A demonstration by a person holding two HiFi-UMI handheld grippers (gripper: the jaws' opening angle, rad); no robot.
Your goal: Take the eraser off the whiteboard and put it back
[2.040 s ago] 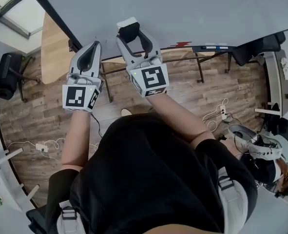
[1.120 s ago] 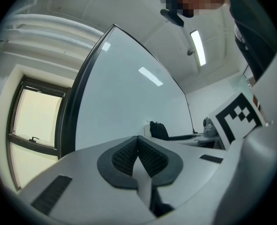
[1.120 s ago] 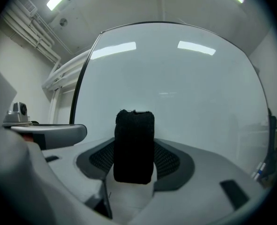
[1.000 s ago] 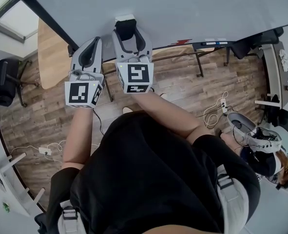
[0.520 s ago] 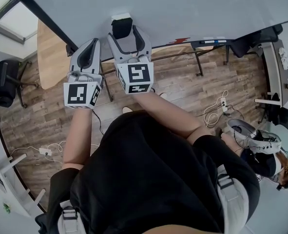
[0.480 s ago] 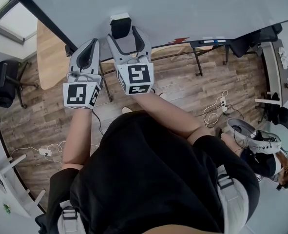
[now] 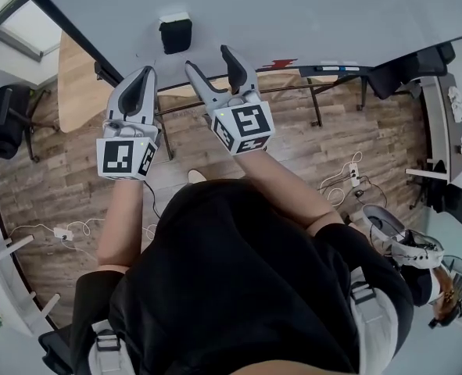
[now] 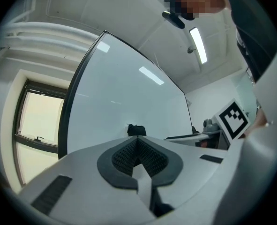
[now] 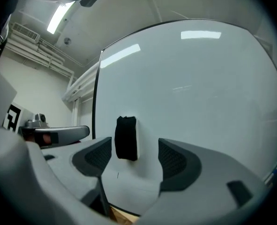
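The eraser, black with a white back, sticks to the whiteboard on its own, with nothing touching it. My right gripper hangs open a short way in front of it and slightly to its right. In the right gripper view the eraser stands upright on the board beyond the spread jaws of that gripper, nearer the left pad. My left gripper is shut on nothing, left of the right one. In the left gripper view the eraser peeks over that gripper's closed tips.
A marker tray with markers runs along the board's lower edge to the right. A round wooden table and a black chair stand at the left. Cables lie on the wood floor. Another person is at the lower right.
The right gripper's jaws, earlier around the eraser on the board, have come away and drawn back toward me; the eraser stays on the board. The left gripper shifted slightly.
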